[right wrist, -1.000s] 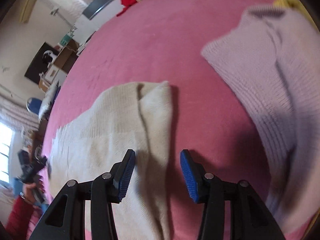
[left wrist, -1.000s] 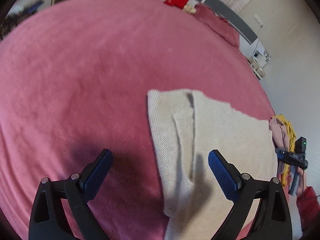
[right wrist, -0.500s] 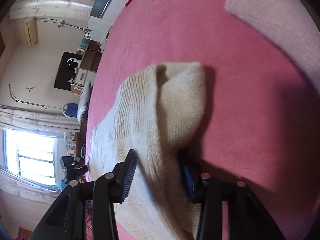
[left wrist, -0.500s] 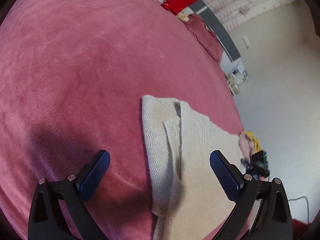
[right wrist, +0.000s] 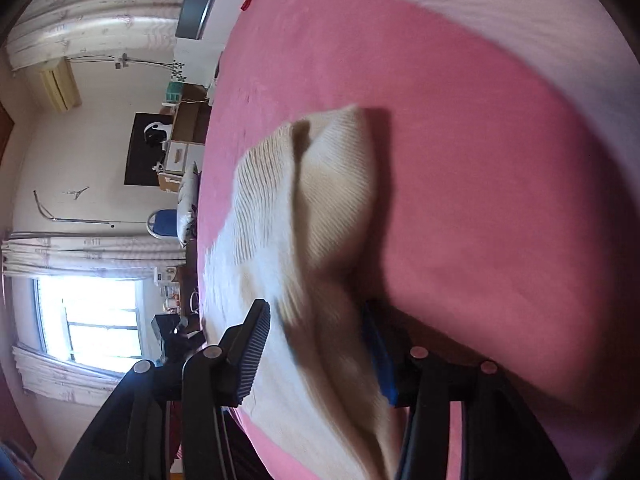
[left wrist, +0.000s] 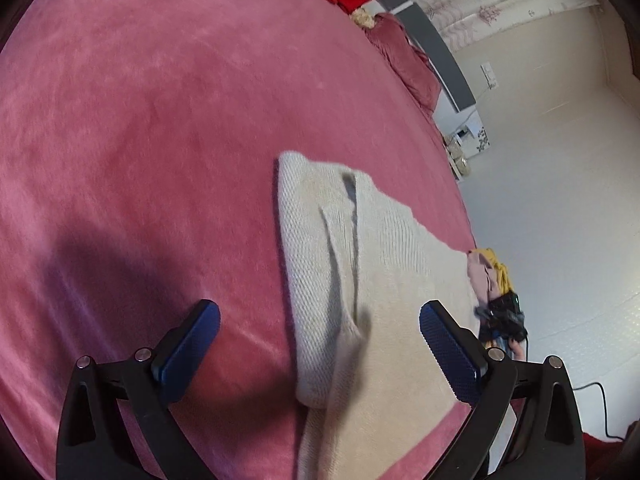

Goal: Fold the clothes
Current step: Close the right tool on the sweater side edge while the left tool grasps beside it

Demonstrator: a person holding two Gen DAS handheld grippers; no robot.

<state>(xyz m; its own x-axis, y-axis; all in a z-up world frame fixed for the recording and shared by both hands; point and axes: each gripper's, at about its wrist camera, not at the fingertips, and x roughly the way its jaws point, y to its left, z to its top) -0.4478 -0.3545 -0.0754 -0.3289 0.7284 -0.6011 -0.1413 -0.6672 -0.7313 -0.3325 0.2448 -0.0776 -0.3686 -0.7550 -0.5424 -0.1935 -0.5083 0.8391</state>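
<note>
1. Nearest in, the right gripper [right wrist: 316,344] is down at the edge of the cream knit [right wrist: 280,216]. A thick fold of it lies between the two fingers, whose jaws have just been widening a touch. The far pad is half buried in cloth, and I cannot tell whether the pads are really biting. To do this well, get both layers deep in the jaws before any lift.
2. The left gripper [left wrist: 320,344] hangs over the other end of the knit [left wrist: 360,280], jaws wide, nothing in them. The folded edge runs straight up between the fingers, but the pads are off the cloth. It should come down on that edge and close on the same number of layers as its partner.
3. The knit lies flat on the pink bedspread [left wrist: 140,140] near the bed's side, one sleeve already laid in along its length. Judging by that, the next fold is end over end. Both ends need to rise together and level, or the loose weave will sag and skew.
4. Further out, a paler lilac knit [right wrist: 540,20] waits well apart. Keep the cream one clear of it.
5. Beyond, a small heap of pink and yellow clothes [left wrist: 488,272] sits at the bed's edge.
</note>
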